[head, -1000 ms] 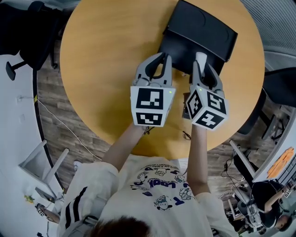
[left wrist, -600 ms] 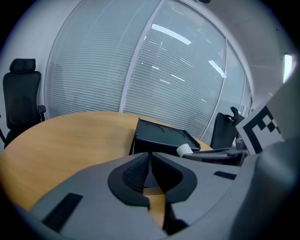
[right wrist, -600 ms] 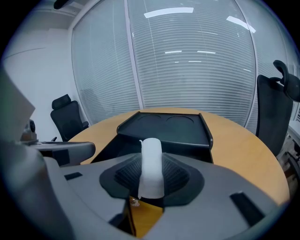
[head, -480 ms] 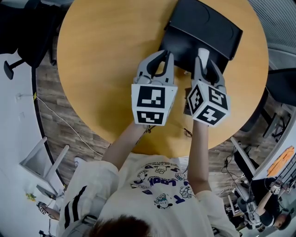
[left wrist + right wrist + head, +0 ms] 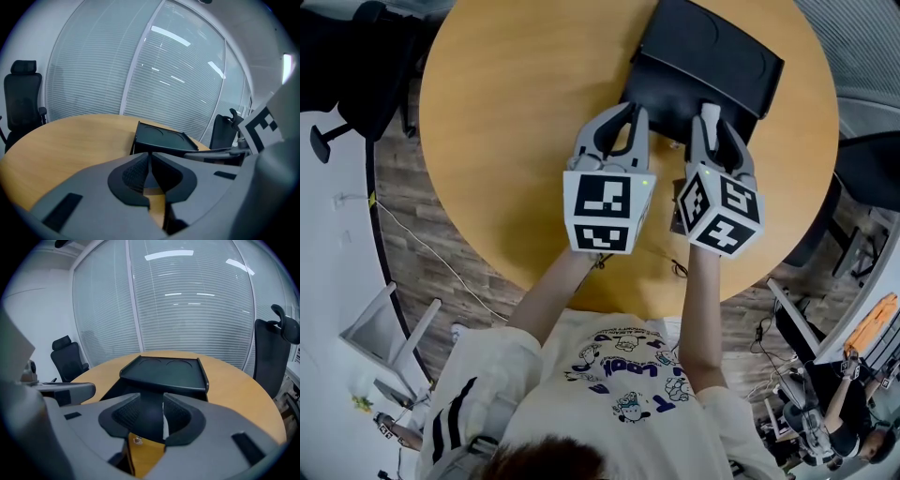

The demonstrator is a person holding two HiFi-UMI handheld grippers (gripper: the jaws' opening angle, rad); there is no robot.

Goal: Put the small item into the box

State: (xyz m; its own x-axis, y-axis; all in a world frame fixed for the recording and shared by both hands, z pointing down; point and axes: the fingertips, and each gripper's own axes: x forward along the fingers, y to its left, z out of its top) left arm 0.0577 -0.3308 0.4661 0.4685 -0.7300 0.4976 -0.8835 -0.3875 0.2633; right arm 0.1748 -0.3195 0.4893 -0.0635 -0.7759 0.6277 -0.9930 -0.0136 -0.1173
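A black box (image 5: 712, 56) stands open at the far side of the round wooden table (image 5: 516, 112), its lid (image 5: 164, 371) tipped back. My right gripper (image 5: 710, 120) reaches over the box's near edge. A small dark rounded item (image 5: 147, 420) with a white edge sits between its pads. The jaws are opening, with the item still filling the gap between them. My left gripper (image 5: 628, 117) hovers just left of it, short of the box (image 5: 161, 140). Its jaws (image 5: 150, 161) are shut with nothing between them.
Black office chairs (image 5: 276, 352) (image 5: 21, 103) stand round the table, with a glass wall and blinds behind them. A white desk edge (image 5: 337, 281) and a cable on the wooden floor lie to the left. Bare tabletop spreads left of the box.
Both grippers stay at the box's near edge. The right one has crept slightly forward over it.
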